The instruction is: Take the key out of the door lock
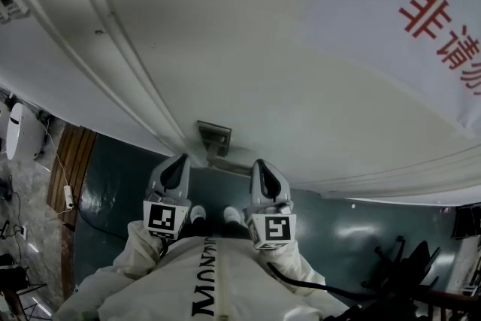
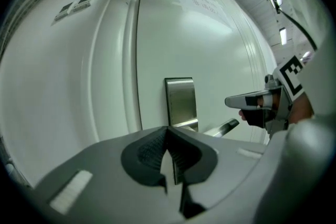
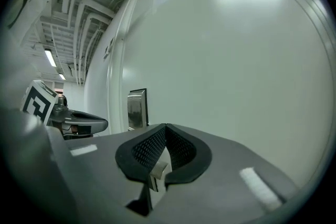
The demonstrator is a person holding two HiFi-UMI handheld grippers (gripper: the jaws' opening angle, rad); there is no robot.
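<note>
Two grey tools are held near the brushed-steel lock plate (image 1: 214, 135) of the white door (image 1: 263, 49). The left tool (image 2: 168, 131) is pressed together; a small silver key (image 3: 156, 169) is pinched in the right tool (image 3: 165, 128).

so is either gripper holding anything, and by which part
The right gripper pinches what looks like the key between its fingers; which end of it is unclear. The left gripper is shut and empty.
</note>
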